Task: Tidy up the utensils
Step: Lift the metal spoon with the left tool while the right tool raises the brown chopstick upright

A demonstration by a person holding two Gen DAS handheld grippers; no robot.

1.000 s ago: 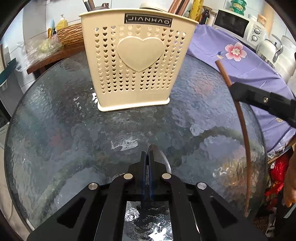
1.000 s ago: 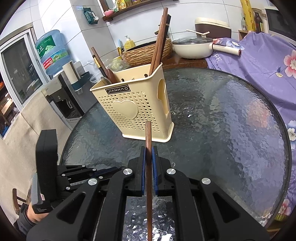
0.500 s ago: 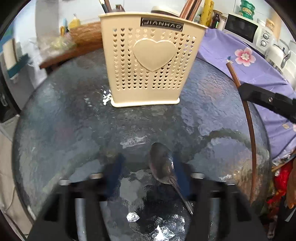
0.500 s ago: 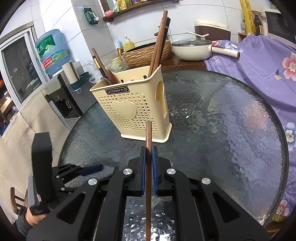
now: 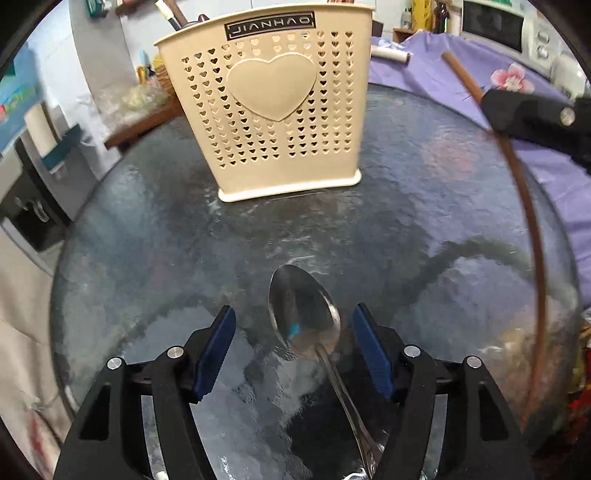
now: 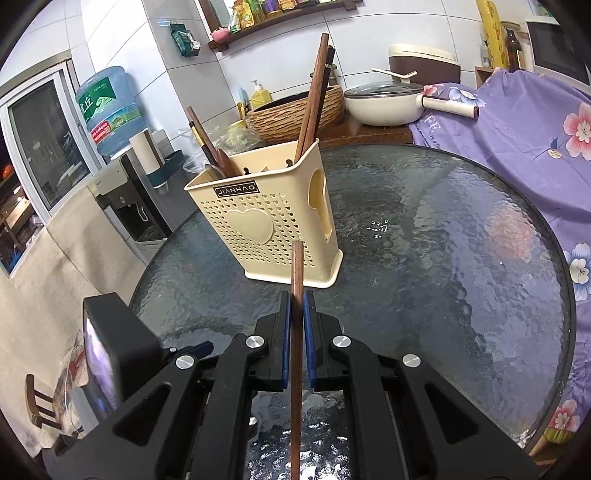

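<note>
Lying bowl-up on the glass table [image 5: 424, 206], lower centre of the left wrist view, a metal spoon [image 5: 304, 317] sits between the left gripper [image 5: 293, 349] fingers, which are spread wide and not touching it. Right gripper [image 6: 294, 338] is clamped narrow on a brown wooden chopstick [image 6: 296, 295], frame centre. Cream utensil holder [image 6: 266, 225] stands just beyond, with chopsticks inside.

"JIANHAO" on black label, cream utensil holder [image 6: 258, 225]; mirrored in left wrist view [image 5: 270, 26].
</note>
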